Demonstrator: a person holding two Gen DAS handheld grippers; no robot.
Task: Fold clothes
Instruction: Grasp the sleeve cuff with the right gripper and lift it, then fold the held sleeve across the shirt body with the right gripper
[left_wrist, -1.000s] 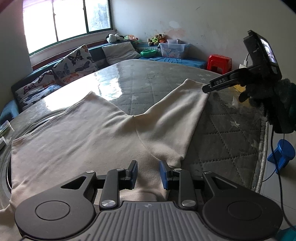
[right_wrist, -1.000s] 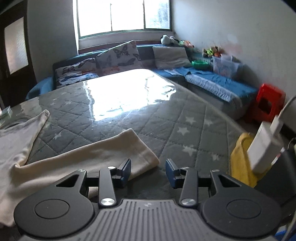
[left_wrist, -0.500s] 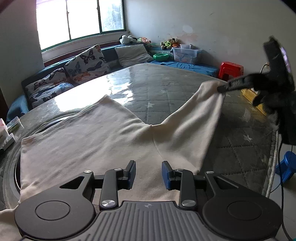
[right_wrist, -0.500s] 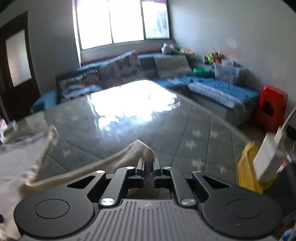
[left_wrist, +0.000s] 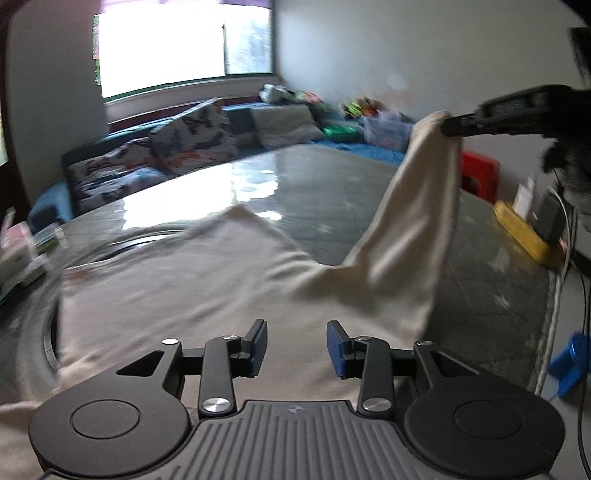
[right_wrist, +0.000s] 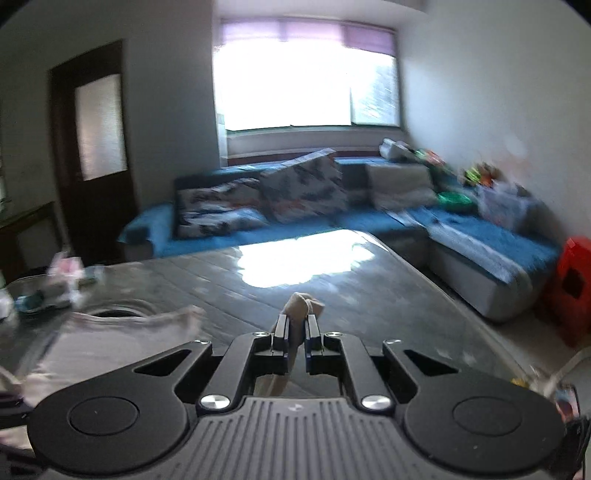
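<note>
Between the right gripper's (right_wrist: 295, 328) closed jaws sits the sleeve end (right_wrist: 303, 304) of the cream garment (left_wrist: 207, 291), now lifted off the worktop (left_wrist: 317, 192) where it lay a second ago; left gripper (left_wrist: 295, 343) hovers wide above the body, so the fold-over has begun.

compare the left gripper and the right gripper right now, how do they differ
The left gripper has its jaws spread apart with nothing between them; the right gripper is clamped shut on the sleeve of the cream shirt.
The left gripper hovers low over the shirt's body lying on the table; the right gripper is raised, lifting the sleeve end off the table.
Both are black with blue pads.
</note>
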